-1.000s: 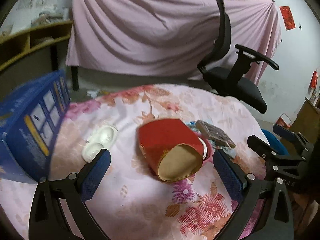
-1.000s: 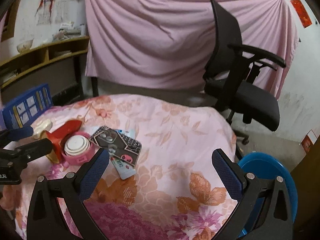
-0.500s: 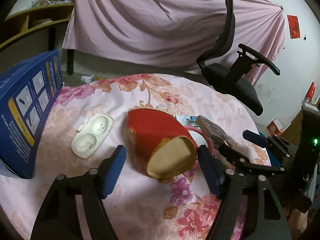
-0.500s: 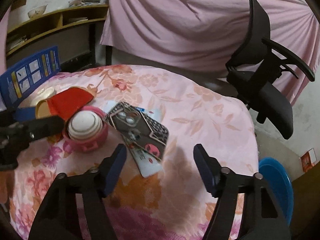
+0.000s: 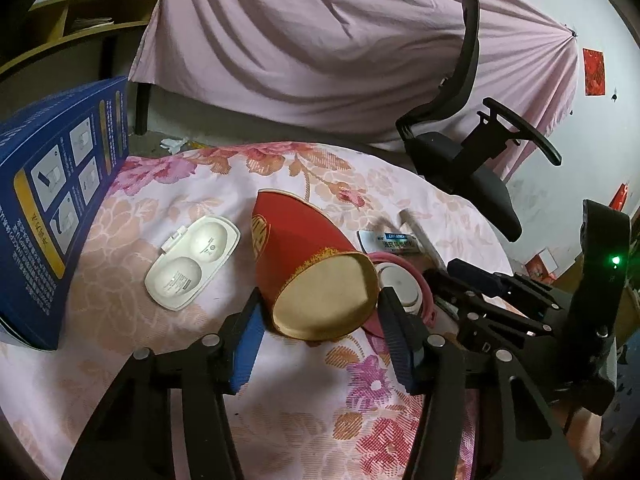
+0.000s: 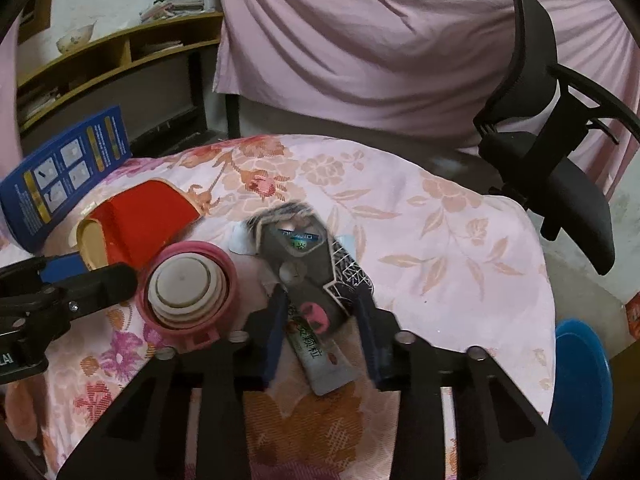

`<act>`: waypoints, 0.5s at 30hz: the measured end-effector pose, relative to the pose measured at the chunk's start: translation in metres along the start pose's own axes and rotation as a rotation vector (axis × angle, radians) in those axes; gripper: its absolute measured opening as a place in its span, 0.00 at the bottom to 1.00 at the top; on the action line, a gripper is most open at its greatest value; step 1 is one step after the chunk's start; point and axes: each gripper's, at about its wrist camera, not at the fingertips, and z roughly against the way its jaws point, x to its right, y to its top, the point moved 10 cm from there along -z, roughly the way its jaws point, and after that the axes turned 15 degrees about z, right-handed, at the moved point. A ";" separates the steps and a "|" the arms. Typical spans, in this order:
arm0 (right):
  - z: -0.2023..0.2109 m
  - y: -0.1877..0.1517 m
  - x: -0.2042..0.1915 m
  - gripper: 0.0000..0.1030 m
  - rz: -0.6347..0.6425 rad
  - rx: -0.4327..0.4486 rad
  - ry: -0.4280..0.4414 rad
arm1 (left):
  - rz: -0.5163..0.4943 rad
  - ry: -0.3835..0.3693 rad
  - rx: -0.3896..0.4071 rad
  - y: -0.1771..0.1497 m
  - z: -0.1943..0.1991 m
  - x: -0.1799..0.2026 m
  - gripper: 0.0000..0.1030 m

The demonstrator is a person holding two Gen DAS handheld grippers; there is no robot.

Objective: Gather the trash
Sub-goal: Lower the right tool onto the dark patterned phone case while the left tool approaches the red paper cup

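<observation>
A crushed red paper cup (image 5: 316, 276) lies on its side on the floral tablecloth (image 5: 208, 360), mouth toward me. My left gripper (image 5: 322, 332) has its jaws on either side of the cup's rim, touching it. The cup also shows in the right wrist view (image 6: 136, 220). My right gripper (image 6: 322, 328) has its jaws on either side of a dark patterned wrapper (image 6: 312, 272) and a silver sachet (image 6: 320, 356) under it. Whether either grip is tight is unclear.
A pink lid with a white inner part (image 6: 188, 292) lies between the cup and the wrappers. A white two-well plastic case (image 5: 192, 266) and a blue box (image 5: 52, 196) lie to the left. A black office chair (image 6: 560, 160) and a blue bin (image 6: 580, 384) stand to the right.
Both grippers have moved forward and down and their jaws have narrowed: the left around the red cup, the right around the dark wrapper.
</observation>
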 end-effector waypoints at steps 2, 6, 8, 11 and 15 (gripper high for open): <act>0.001 0.000 0.002 0.22 -0.015 0.012 0.010 | 0.005 -0.004 0.003 0.000 0.001 0.000 0.48; 0.004 0.000 0.005 0.17 -0.045 0.034 0.025 | 0.022 -0.016 0.011 0.000 0.005 -0.003 0.48; 0.006 0.000 0.007 0.15 -0.059 0.045 0.028 | 0.030 -0.021 0.017 0.001 0.008 -0.004 0.48; 0.009 -0.001 0.010 0.13 -0.085 0.062 0.032 | 0.034 -0.025 0.023 0.001 0.011 -0.004 0.48; 0.013 -0.002 0.016 0.10 -0.127 0.085 0.037 | 0.030 -0.029 0.034 0.002 0.014 -0.004 0.48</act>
